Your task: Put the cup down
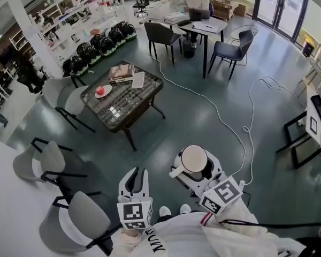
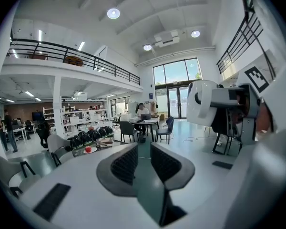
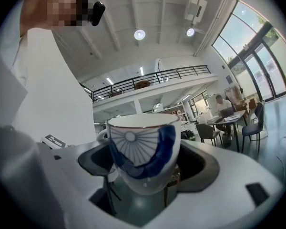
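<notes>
Right gripper view has the right gripper (image 3: 143, 165) closed against both sides of the cup (image 3: 142, 149), a white one with a blue fan pattern, held upright. Seen from the head view, it hangs over bare floor, well apart from the low table (image 1: 144, 103), on the person's side of it. The left gripper (image 2: 144, 163) carries nothing, its jaws parted by a narrow gap, and is likewise short of the table. I'd judge the carry is in hand and the setting-down not yet begun. Next calls for bringing the cup over the table, choosing a bare patch away from the plate (image 1: 103, 91) and books (image 1: 121, 73), lowering it level, then easing the jaws apart.
</notes>
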Tool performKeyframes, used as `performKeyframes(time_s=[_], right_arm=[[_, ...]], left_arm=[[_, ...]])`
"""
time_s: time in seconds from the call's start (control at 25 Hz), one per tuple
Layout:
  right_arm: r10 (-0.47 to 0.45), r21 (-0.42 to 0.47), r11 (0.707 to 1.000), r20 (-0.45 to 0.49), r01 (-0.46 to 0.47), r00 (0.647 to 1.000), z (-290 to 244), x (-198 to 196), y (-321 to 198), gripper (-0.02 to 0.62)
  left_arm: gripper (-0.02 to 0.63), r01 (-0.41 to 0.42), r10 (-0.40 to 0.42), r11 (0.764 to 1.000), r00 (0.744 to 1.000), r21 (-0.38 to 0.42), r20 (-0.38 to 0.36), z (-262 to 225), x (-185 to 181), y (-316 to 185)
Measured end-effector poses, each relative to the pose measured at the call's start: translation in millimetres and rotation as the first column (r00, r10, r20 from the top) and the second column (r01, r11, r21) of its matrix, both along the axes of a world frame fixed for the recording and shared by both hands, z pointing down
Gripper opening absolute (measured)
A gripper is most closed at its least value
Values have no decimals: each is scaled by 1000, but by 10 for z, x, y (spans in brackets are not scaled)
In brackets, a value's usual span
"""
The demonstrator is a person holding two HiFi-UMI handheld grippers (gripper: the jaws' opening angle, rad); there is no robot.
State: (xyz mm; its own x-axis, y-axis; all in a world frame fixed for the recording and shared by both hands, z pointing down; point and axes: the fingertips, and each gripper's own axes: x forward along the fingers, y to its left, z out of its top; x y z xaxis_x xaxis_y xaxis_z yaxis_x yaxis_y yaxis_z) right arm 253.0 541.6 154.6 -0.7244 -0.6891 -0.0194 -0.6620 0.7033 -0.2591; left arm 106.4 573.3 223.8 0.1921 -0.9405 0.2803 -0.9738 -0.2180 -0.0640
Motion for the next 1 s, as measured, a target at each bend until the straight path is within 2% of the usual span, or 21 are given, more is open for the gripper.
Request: performKeyframes(time_s=[0.44,0.48,0.56,1.0], right_arm=[[-5,32,999,-10,6,1000,-31,337,-152,394],[-4,34,999,-12,5,1000,-33,344,-172,394],[-4,34,999,-12,4,1000,-24,355,-219,394],[1,19,1000,-18,0,1000,146,201,-708,394]], left_arm=[[68,19,-21,998,999,56,38,-112,330,-137],[29,23,-25,998,999,58,37,-109,332,-155],[11,26,-28,998,999,61,36,-94,336,-205],[11,18,-19,999,999,41,37,111,163,-732]])
